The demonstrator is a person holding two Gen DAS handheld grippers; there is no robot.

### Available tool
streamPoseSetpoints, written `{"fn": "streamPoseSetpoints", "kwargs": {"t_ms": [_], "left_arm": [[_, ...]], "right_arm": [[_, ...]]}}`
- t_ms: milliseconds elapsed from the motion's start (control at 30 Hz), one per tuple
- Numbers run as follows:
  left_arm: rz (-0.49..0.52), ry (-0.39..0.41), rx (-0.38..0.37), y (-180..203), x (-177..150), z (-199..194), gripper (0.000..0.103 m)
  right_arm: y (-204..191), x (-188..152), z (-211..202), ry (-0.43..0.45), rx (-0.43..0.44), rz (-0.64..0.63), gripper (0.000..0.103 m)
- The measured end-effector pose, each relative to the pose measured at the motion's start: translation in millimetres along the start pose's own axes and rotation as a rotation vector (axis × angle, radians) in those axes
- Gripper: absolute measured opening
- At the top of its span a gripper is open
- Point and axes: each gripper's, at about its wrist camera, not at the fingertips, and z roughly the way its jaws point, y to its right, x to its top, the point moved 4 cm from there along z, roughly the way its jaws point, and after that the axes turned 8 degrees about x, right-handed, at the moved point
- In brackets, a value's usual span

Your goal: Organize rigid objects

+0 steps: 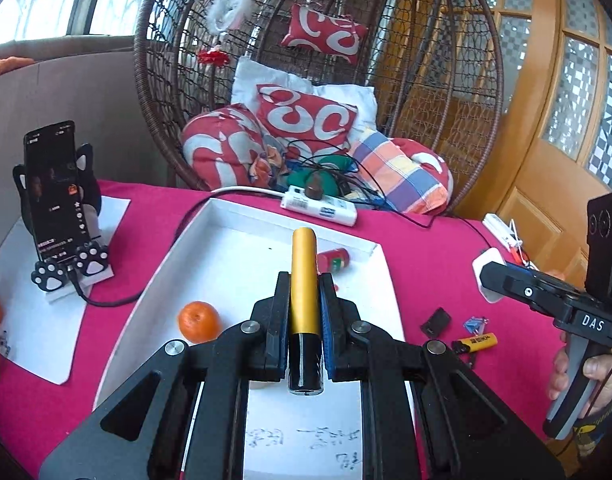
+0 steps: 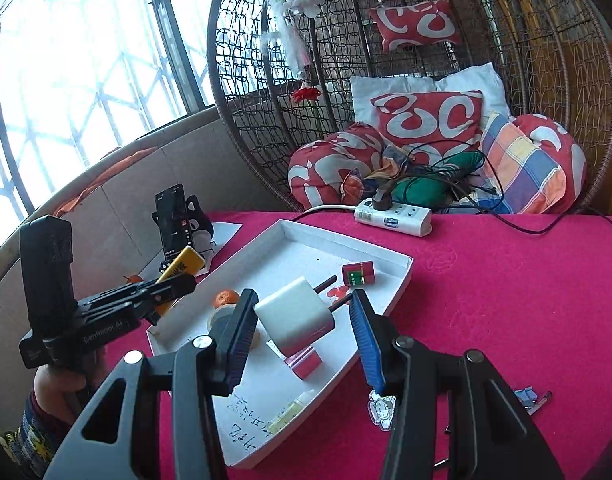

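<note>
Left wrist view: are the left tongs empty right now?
No, the left tongs are shut on a gold and black tube, held over the white tray.

I am working in a home, in what is looking like a sunroom or enclosed balcony. A wicker egg chair (image 2: 405, 80) is standing at the far side, piled with red-and-white cushions (image 2: 427, 118) and a plaid pillow (image 2: 521, 160). Barred windows (image 2: 86, 60) are letting daylight in at the far left, and a wooden door with patterned glass panes (image 1: 577, 92) is showing at the right. A magenta cloth (image 2: 505, 280) is covering the table (household clutter all over it): a power strip (image 2: 393, 220) and a phone (image 1: 52, 188) propped in a cat-paw stand.
</note>
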Motion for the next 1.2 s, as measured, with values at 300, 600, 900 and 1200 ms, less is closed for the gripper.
{"fn": "streamPoseSetpoints", "kwargs": {"t_ms": [300,600,900,1200], "left_arm": [[0.007,-0.098,0.084,-15,1,57,0.012],[0.03,-0.143,0.088,-2,-8,87,0.012],[-0.059,-0.062,0.152,-23,2,69,0.103],[-0.135,0.053,0.127,-18,-3,14,0.103]], "right_arm": [[1,-9,50,-0.087,-0.011,0.011,0.047],[23,-18,111,-0.167,-0.069,0.056,0.047],[17,-24,114,-0.137,-0.061,0.054,0.097],[14,-19,44,0.037,-0.103,0.035,0.103]]}}
